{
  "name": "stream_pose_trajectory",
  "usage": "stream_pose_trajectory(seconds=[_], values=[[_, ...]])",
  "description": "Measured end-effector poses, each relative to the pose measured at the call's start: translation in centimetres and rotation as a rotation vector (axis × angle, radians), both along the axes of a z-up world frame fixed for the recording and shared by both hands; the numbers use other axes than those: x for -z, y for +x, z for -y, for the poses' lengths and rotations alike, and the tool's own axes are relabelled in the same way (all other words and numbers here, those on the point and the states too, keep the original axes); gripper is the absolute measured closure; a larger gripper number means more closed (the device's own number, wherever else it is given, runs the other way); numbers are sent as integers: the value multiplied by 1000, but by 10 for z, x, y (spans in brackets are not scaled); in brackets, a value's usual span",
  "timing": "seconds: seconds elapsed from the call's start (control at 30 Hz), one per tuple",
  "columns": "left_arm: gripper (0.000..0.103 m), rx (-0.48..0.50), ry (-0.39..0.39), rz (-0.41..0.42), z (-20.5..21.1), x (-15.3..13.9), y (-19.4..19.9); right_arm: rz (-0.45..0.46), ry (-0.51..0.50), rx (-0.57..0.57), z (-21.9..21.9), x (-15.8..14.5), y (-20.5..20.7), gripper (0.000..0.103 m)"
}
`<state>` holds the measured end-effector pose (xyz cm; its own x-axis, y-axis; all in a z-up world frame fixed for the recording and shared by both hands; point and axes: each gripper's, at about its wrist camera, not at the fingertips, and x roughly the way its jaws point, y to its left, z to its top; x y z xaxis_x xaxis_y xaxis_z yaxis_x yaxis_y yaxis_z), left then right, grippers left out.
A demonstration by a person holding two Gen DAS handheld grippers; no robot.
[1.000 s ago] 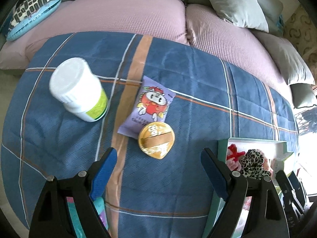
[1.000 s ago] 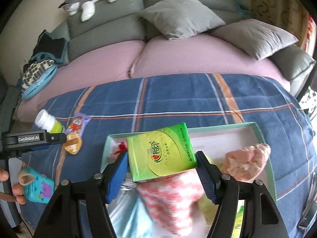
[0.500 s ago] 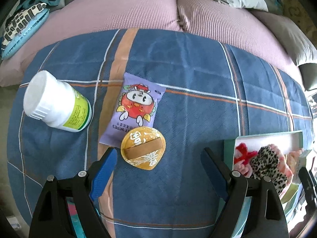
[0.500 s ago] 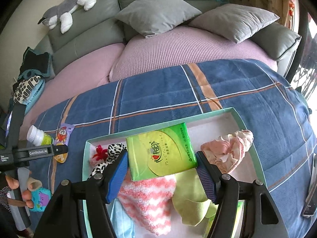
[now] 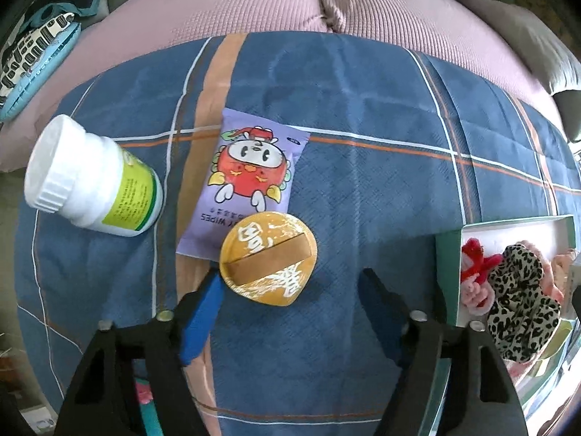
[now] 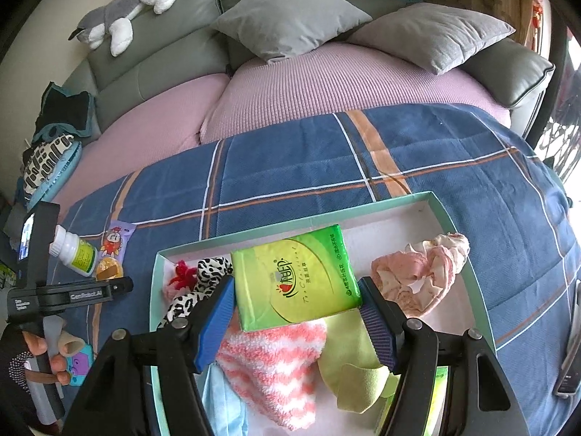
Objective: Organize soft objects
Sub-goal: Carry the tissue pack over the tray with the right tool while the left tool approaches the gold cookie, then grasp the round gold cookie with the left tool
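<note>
My right gripper (image 6: 296, 290) is shut on a green tissue pack (image 6: 294, 278) and holds it over the teal-rimmed box (image 6: 290, 219), which holds a leopard scrunchie (image 6: 198, 283), pink cloth (image 6: 421, 272), a pink-white fuzzy sock (image 6: 276, 359) and yellow-green cloth (image 6: 356, 363). My left gripper (image 5: 290, 278) is open just above the blue plaid blanket, its left finger beside a round orange puff (image 5: 268, 256) that overlaps a purple wipes packet (image 5: 250, 174). The box (image 5: 448, 272) shows at the right of the left wrist view.
A white pill bottle (image 5: 90, 181) lies left of the packet. A teal toy (image 6: 78, 361) sits near the blanket's front left. Pink couch cushions (image 6: 326, 80), grey pillows (image 6: 290, 14) and a plush cat (image 6: 123, 11) lie behind. A phone (image 6: 570, 367) lies at the right edge.
My left gripper has moved down and forward to the orange puff. My right gripper has carried the tissue pack further over the box, still gripped.
</note>
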<state>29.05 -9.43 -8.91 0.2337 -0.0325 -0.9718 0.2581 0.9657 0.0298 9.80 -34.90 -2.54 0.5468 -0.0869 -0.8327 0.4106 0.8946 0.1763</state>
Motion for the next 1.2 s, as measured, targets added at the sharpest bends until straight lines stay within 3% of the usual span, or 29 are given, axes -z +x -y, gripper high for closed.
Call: stream_pose_trajectory(seconds=[0.13,0.27,0.8,0.97,1.2], values=[[49,-27,4,1,5,5,3,-1,0,-1,-1,1,0,33],[61,-48,-15,4,6,6,5,-4,1,-3,-2,1,0,33],[63,-83,-112,31,-36,-10,11,-20,-2,-14,-4,5,2,33],[62,-124,-181,28,-53,-10,14,-25,-5,-19,-5,7,3,33],[62,-135,-194,56,-65,-14,5,-30,-6,-22,-5,8,3,33]])
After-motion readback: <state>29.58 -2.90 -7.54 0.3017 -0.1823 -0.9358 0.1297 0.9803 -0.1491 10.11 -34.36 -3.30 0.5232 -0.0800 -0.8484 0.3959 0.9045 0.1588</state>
